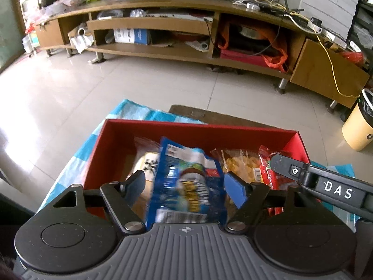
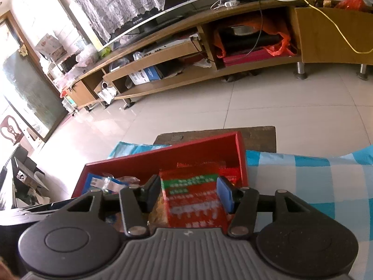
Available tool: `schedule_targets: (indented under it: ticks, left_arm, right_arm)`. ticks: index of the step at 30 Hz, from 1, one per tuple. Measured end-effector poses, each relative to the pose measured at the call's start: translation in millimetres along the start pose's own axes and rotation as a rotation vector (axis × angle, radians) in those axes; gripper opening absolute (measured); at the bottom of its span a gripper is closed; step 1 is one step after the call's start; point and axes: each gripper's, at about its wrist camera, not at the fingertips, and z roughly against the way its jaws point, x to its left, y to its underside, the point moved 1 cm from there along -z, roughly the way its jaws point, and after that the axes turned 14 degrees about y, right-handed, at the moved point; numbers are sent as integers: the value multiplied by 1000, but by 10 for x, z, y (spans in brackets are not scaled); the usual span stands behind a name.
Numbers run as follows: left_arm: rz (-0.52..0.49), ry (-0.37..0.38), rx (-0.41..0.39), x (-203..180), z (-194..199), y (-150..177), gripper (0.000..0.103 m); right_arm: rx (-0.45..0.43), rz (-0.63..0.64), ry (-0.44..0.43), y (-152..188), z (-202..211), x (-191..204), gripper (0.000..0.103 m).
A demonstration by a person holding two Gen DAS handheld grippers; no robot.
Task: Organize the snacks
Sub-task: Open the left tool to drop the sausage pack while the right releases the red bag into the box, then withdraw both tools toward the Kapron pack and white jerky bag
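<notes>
A red box (image 1: 202,129) sits on a blue-and-white checked cloth (image 1: 137,112) and holds several snack bags. My left gripper (image 1: 186,186) is open over the box, with a blue snack bag (image 1: 186,182) lying between its fingers; I cannot tell whether they touch it. A clear bag of yellow snacks (image 1: 240,163) and a red bag (image 1: 272,172) lie to the right. My right gripper (image 2: 190,192) is open above the red box (image 2: 163,157), its fingers on either side of the red-and-green bag (image 2: 193,196). One of its fingers (image 1: 286,166) shows in the left wrist view.
A long wooden TV stand (image 1: 186,30) with cluttered shelves runs along the far wall. A cream bin (image 1: 359,126) stands at the right. A brown board (image 2: 216,133) pokes out beyond the box. Tiled floor (image 1: 93,86) lies between.
</notes>
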Motion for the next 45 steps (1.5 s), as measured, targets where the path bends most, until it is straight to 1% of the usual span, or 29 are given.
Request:
schedule_targets:
  ticks: [2,5,8,11,13,16,19,24,35,45]
  left_arm:
    - [-7,0,-6,-10,22,-3,83]
    - [-16,13,-5,-37,48,14,85]
    - [-31,11,-10,-71,76,37,85]
    - [-30,24,-7,-80,97,56,86]
    - [-33,26,-4,-91,111,84,88]
    - [-42,30,6,-119,123,152,88]
    - [-53,29,13,-150,153,223,88]
    - [-64,21,1,-186,254,286,88]
    - [-74,22,-4,-215,406,417,89]
    - [-88,34,3,-285,460,516,91]
  right_arm:
    - [-1,-5,-2,-6,16,-16,58]
    - [0,3,14,4,18,-24,58]
    - [0,14,29,15,25,-18,58]
    - [-10,21,40,14,61,-17,58]
    - [-12,23,39,9,90,-25,58]
    - [-21,30,34,14,150,-19,60]
    - [-38,57,47,32,226,9,61]
    - [-58,81,58,76,337,24,61]
    - [-64,100,68,207,552,-55,62]
    - [-45,119,84,329,620,-137,62]
